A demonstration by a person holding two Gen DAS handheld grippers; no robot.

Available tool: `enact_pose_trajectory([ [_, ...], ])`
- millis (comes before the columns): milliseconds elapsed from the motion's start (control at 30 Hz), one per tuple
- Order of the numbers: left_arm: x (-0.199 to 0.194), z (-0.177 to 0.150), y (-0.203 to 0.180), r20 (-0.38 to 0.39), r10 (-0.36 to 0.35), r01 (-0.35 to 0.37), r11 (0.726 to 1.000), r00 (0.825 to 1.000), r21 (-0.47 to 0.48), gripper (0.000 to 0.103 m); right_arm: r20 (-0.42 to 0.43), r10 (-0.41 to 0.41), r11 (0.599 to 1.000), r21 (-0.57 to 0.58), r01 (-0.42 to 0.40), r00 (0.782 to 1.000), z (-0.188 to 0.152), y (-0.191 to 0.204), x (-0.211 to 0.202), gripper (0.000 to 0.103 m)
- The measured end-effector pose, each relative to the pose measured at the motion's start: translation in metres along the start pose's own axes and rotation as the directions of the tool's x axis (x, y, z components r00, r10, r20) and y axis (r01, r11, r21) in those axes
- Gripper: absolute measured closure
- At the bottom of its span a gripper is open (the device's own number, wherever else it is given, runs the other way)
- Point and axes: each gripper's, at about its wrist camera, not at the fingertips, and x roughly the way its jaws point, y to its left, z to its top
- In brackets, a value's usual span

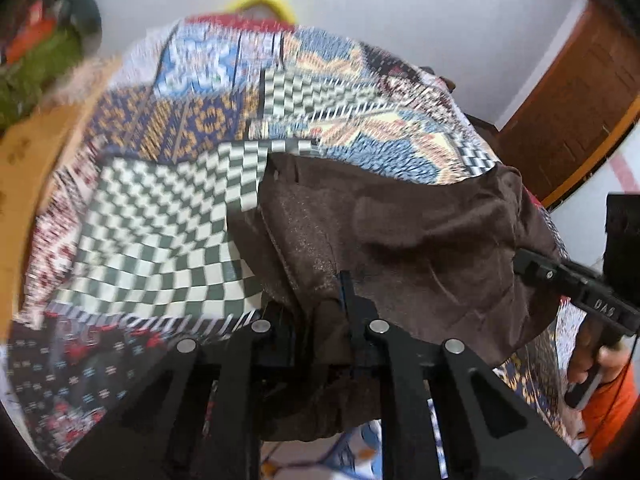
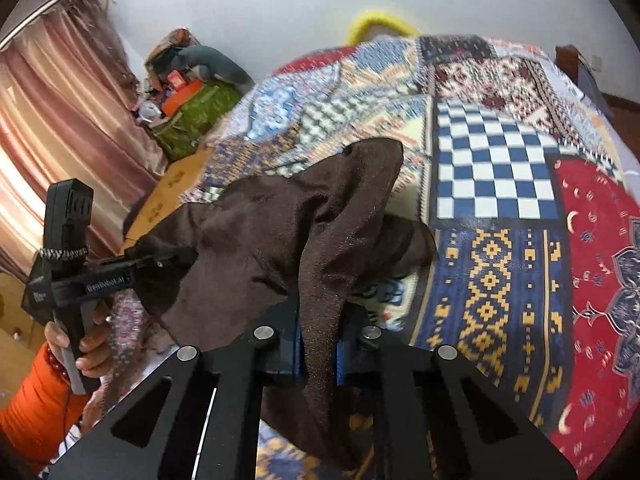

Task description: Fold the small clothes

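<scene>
A small dark brown garment (image 1: 420, 232) hangs lifted above a patchwork quilt (image 1: 160, 220), stretched between both grippers. My left gripper (image 1: 320, 320) is shut on one edge of it, with the cloth bunched between the fingers. In the same view my right gripper (image 1: 520, 258) pinches the far right corner. In the right wrist view the brown garment (image 2: 272, 220) drapes down through my right gripper (image 2: 318, 340), which is shut on a fold. My left gripper (image 2: 184, 256) grips the cloth's left corner there.
The quilt (image 2: 500, 280) covers a bed. A hand with an orange sleeve (image 2: 88, 344) holds the left gripper. Pink curtains (image 2: 60, 128) and a pile of bags (image 2: 192, 108) stand at the left, a wooden door (image 1: 580, 100) at the right. A yellow ring (image 2: 380, 20) lies beyond the bed.
</scene>
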Motion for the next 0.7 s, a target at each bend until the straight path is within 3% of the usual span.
enact_pose_trajectory([
  [133,-0.049,-0.006,-0.006,0.083,0.03,-0.032,0.999,0.996,0.028,0.088,0.046,-0.005,0.997,-0.082,0.009,0.999,0.001,0.033,-0.025,0.094],
  [400,-0.152,-0.034,0.002,0.235,0.073,-0.085,0.996,0.969,0.042,0.088,0.12,0.062,0.986,-0.164,-0.042,0.991,0.0,0.102,-0.069,0.094],
  [533,-0.181,-0.055,0.016,0.258,0.111,-0.123,0.992,0.96,0.033,0.088,0.108,0.089,0.979,-0.191,-0.067,0.99,-0.012,0.132,-0.065,0.094],
  [700,-0.183,-0.09,0.046,0.228,0.127,-0.125,0.992,0.965,-0.021,0.088,0.059,0.104,0.977,-0.193,-0.091,0.993,-0.034,0.149,-0.042,0.094],
])
